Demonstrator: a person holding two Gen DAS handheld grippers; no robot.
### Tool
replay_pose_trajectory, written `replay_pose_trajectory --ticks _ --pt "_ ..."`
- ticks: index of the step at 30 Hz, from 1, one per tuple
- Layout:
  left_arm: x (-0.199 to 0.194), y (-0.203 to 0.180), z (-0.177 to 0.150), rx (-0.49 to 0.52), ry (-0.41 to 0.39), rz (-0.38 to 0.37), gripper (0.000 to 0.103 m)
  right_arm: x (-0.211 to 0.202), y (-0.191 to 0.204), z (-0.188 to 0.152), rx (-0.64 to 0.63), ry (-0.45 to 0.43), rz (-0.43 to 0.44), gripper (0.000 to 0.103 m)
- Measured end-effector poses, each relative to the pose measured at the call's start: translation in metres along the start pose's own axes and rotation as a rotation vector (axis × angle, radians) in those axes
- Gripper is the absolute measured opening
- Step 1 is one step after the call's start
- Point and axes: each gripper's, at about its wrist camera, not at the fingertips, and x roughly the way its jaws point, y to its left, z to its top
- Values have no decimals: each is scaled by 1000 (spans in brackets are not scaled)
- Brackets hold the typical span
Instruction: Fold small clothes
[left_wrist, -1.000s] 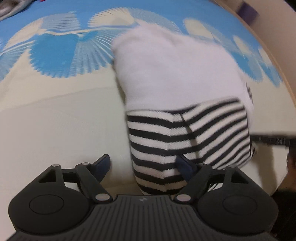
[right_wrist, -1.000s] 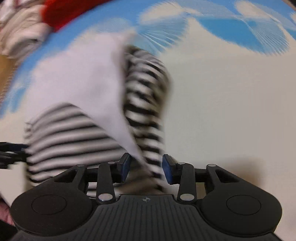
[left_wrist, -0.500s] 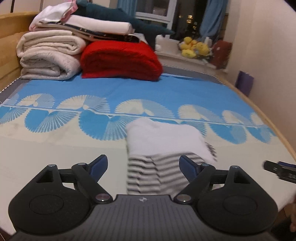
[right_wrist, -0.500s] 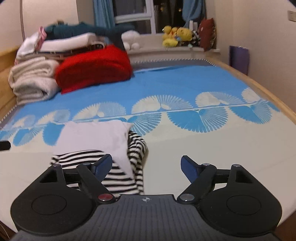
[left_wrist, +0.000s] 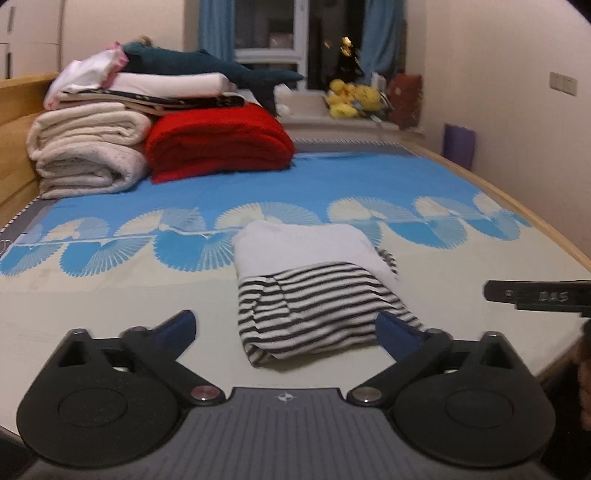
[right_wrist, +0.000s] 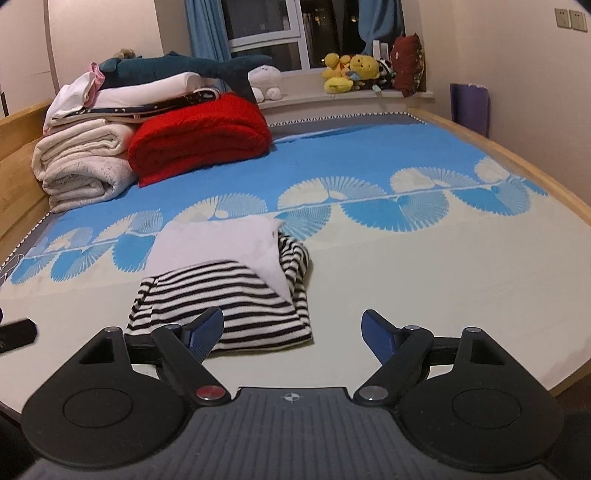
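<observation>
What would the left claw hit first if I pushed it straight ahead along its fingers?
Most likely the folded striped garment, lying on the bed between and just beyond the left claw fingers. The claw is opening, nothing gripped. Depth is uncertain in this view.

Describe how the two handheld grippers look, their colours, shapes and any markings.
Both look alike. The left gripper and the right gripper each have a dark grey ribbed body with a small round crosshair emblem, two black rounded housings with circular discs, and black linkage arms with silver pivot pins; one right-gripper pin looks red. The fingers carry blue textured pads. No cables or sleeves are visible.
</observation>
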Motion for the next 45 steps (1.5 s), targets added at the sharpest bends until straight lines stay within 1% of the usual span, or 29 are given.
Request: replay_pose_trajectory --ticks 2,4,5,7,10,14,17,19,27,45 --pt "18 1 -16 -10 4 13 103 8 6 -1 -10 12 4 83" --pt "38 -1 -20 -24 80 54 102 18 14 -2 -27 26 5 83" --pt "43 2 -16 -59 91 52 102 22 17 -2 -35 28 7 83" --pt "47 8 -11 -123 72 31 102 28 25 -3 -51 28 12 83" --pt "55 11 -8 -152 94 46 102 35 35 -6 -65 32 30 83" --pt "61 14 -9 -219 132 34 102 38 50 -9 -125 16 52 83" --pt "62 8 -10 -208 134 40 102 40 56 -14 -163 -2 62 83" --pt "61 2 -10 -188 131 36 102 41 59 -15 -182 4 57 83" --pt "57 -8 -11 -137 85 47 102 38 60 -14 -184 -16 51 83" --pt "56 -4 -13 -138 86 31 102 37 64 -13 -186 -19 45 83"
